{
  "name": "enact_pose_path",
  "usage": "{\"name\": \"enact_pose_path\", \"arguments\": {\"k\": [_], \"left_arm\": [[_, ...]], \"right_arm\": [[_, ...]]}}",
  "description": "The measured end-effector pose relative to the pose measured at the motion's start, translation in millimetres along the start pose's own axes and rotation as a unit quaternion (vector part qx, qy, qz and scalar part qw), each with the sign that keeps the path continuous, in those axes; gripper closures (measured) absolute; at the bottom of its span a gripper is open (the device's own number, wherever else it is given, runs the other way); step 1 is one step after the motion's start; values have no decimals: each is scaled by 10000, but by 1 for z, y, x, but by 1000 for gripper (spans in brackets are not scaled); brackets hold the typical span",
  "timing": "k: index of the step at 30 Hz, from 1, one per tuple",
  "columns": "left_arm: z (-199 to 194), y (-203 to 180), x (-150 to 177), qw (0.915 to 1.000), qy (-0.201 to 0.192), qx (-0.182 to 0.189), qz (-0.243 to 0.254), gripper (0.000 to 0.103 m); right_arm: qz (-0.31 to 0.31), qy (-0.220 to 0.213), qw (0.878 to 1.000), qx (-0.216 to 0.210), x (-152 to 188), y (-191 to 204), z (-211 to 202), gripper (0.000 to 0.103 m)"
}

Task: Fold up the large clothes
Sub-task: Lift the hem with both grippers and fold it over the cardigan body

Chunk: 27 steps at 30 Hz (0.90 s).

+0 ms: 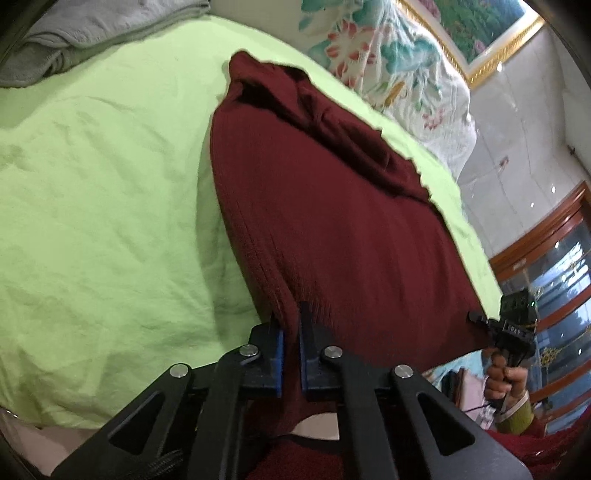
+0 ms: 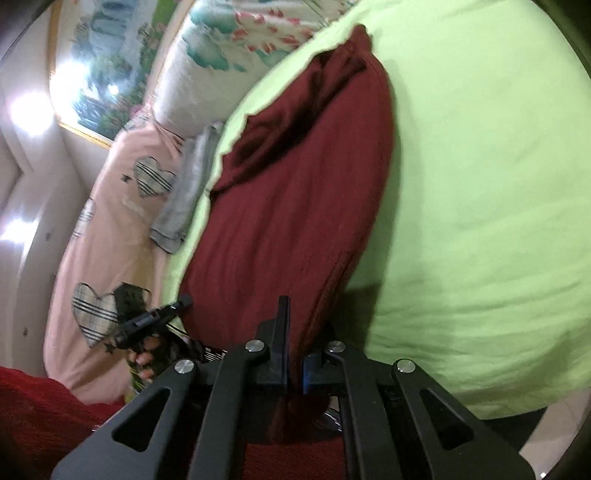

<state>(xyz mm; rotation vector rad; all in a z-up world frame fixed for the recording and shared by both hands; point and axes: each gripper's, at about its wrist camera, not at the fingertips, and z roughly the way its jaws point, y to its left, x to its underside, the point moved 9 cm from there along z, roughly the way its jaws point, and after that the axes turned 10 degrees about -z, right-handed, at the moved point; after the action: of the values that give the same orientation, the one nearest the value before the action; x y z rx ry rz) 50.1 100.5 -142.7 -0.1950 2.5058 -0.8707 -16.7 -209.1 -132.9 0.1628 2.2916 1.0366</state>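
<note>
- The dark red knitted garment (image 1: 332, 229) runs off the bottom edge of both wrist views, so its near hem cannot be seen.
- The black left gripper (image 1: 291, 332) hides the cloth pinched between its blue pads.
- The black right gripper (image 2: 295, 332) covers its own pinched edge likewise; its right finger is mostly hidden behind the fabric.
- The grey folded towel (image 1: 55, 33) is cut off at the top left corner.
- The gold-framed painting (image 2: 92, 74) is blurred and washed out by glare.

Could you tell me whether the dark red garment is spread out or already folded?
Spread lengthwise: the dark red garment lies long over the green sheet, far end bunched.
</note>
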Motion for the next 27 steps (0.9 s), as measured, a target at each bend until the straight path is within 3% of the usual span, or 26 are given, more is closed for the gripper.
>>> {"name": "enact_pose_path", "arguments": {"k": [8,16,21,27], "left_arm": [[-39,-34,-52,9957,-816,437,-104,99],[-47,-87,-155,9842,-1651,640,43,99],[-14,-98,-229,9805,-1930,374,51,99],[59,-83,-304,9813,-1906,-248,-35,99]], "right_arm": [[-224,-628,9962,-552,-54,34,-14,98],[-628,-1311,9882,-481,-148,45,-20,98],[-555,-1416,9883,-90,-218,17,7,98],[-216,-1406,9888,460,-291,-43,50,98]]}}
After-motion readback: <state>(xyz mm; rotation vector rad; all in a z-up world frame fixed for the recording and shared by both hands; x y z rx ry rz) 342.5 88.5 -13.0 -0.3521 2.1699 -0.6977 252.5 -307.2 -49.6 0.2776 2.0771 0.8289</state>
